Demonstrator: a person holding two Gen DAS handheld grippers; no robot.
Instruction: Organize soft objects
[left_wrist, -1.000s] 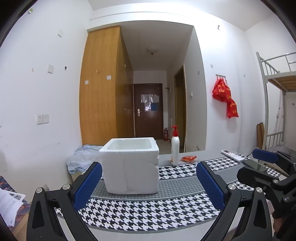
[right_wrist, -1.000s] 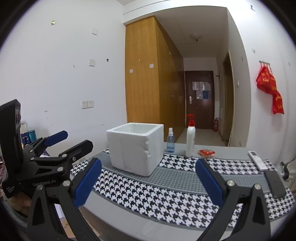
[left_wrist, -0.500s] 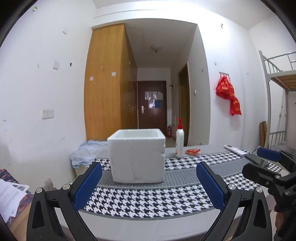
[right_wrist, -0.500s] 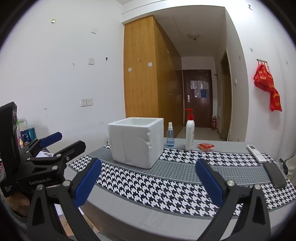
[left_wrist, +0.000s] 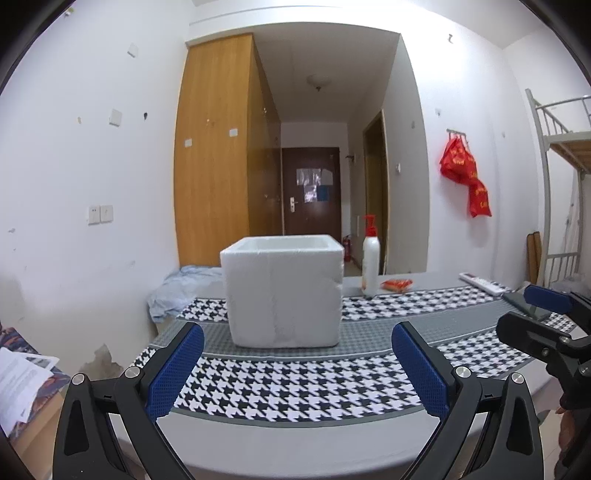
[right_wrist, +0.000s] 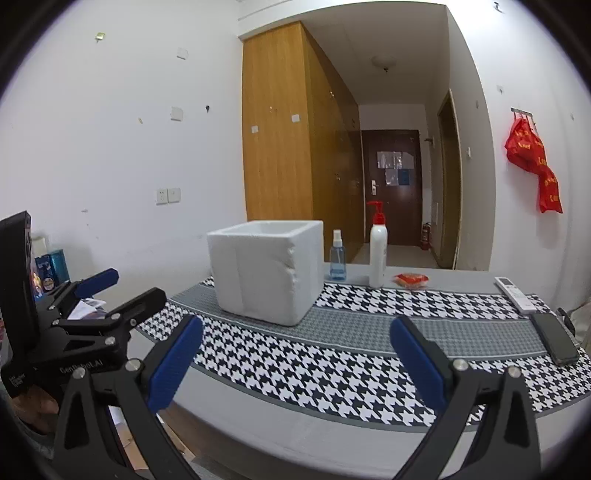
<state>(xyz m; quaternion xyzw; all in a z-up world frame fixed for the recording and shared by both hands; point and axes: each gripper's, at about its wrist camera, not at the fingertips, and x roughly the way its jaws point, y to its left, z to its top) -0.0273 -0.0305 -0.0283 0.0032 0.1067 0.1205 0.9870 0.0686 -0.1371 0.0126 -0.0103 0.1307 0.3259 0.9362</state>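
White walls, wood wardrobe & dark door are seen behind a grey counter w/ houndstooth cloth. White foam box is set on the cloth, open top. Left tongs & right tongs are spread wide, nothing held, near the counter's front edge. Lotion bottle & spray bottle are stood behind the box.

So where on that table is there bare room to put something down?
The widest free patch is the checked cloth in front of the foam box, reaching right toward the phone. Behind the box it is crowded: spray bottle, pump bottle, red packet, remote.
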